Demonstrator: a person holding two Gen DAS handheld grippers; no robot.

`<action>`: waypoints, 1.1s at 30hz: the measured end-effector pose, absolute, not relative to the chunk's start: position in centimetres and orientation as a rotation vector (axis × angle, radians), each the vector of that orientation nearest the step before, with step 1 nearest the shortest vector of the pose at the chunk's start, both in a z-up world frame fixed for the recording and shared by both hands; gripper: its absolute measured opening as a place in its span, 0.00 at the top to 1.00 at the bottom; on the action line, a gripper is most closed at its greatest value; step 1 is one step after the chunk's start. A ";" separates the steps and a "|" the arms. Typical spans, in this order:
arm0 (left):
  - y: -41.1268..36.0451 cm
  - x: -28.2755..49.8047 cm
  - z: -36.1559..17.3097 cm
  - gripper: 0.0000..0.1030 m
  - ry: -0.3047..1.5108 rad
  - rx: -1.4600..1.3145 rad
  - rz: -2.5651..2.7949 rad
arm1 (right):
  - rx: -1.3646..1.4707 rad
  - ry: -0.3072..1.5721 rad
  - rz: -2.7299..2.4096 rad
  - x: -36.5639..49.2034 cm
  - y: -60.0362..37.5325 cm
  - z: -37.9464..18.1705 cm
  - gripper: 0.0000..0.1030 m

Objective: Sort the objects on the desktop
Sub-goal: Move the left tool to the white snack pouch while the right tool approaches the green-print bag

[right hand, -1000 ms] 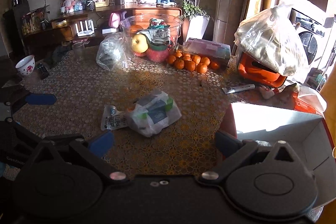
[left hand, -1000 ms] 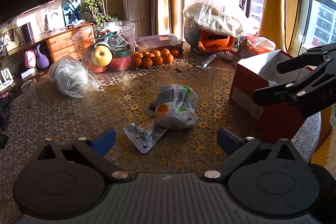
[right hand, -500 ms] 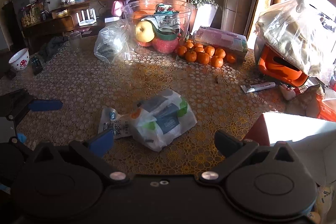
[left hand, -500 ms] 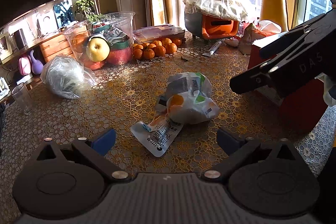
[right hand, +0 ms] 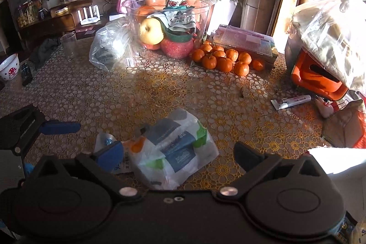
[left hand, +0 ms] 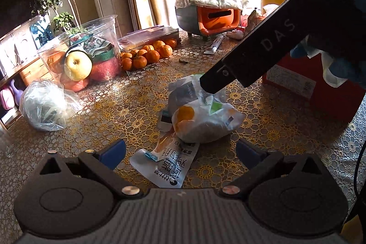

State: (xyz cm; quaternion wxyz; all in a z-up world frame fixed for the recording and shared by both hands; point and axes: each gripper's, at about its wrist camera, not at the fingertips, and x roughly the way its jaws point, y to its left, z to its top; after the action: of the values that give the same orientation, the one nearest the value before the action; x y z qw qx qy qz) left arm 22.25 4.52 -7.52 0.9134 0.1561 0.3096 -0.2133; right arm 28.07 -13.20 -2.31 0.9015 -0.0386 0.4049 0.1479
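While both spread wide, right hand-held gripper (right hand: 178, 156) above plastic bag (right hand: 176, 152), left hand-held gripper (left hand: 180, 150) near.

Count of things on the patterned table

One clear plastic bowl (right hand: 169, 15) of fruit; about eleven small orange mandarins (right hand: 225, 60), some perhaps hidden; one yellow apple (right hand: 151, 31); two crumpled clear plastic bags (right hand: 109, 47); one white printed wipes pack (right hand: 176, 150); one flat white sachet (left hand: 167, 166); one white tube (right hand: 291, 101); one drinking glass (right hand: 68, 45); one red cardboard box (left hand: 320, 93).
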 end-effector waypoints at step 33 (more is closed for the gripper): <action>3.6 27.3 -11.5 0.01 0.673 0.378 -0.495 | 0.030 1.010 0.074 35.3 -13.6 -8.9 0.00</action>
State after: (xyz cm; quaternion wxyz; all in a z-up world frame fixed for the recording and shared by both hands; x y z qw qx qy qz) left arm 27.32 3.63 -11.52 0.8968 0.1826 0.3246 -0.2390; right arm 35.34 -13.65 -8.91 0.8744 0.0145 0.4837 0.0353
